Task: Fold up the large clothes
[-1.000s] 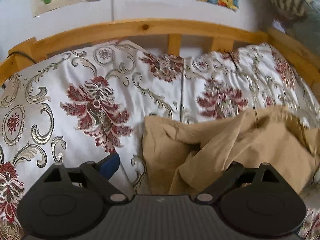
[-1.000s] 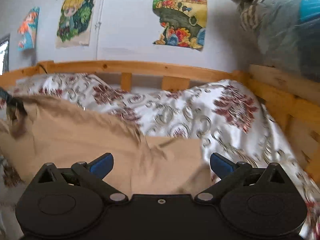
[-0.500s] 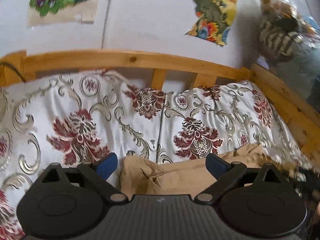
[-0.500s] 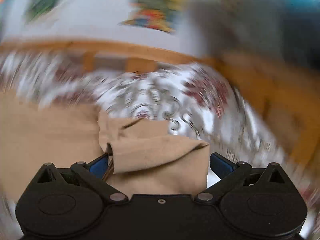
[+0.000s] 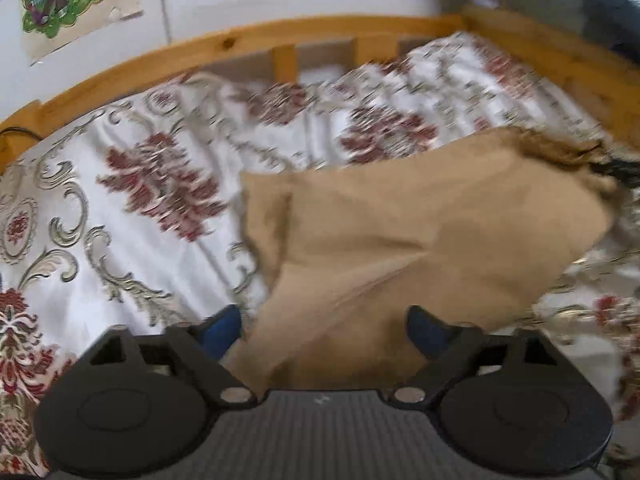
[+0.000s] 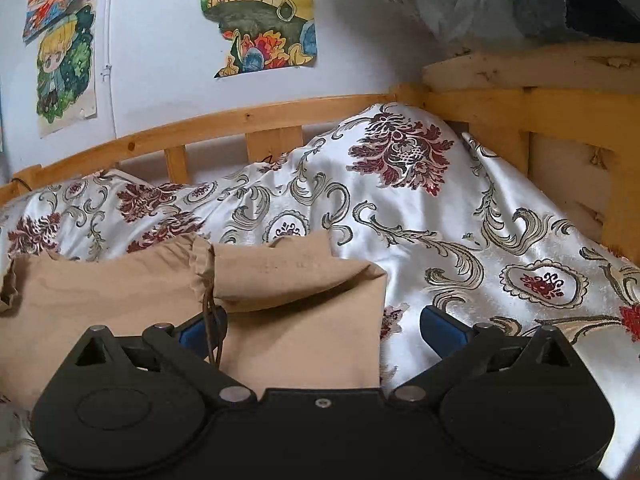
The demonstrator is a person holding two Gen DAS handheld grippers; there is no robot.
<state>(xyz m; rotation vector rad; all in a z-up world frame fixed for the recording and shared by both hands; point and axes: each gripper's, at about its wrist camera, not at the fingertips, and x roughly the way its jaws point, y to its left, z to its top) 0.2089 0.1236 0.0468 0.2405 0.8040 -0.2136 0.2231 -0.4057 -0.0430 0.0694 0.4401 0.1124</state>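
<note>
We see one wooden bed [image 6: 280,116] under one white floral bedspread [image 6: 420,216], and on it one tan garment [image 6: 120,300], folded over itself, its lower part hidden behind our two tools. The left hand-held gripper [image 5: 324,326] and right hand-held gripper [image 6: 320,326] both stand spread wide, gripping nothing, cloth lying between their fingers. The left view is blurred; three drawings [image 6: 260,16] hang on the pale wall.
</note>
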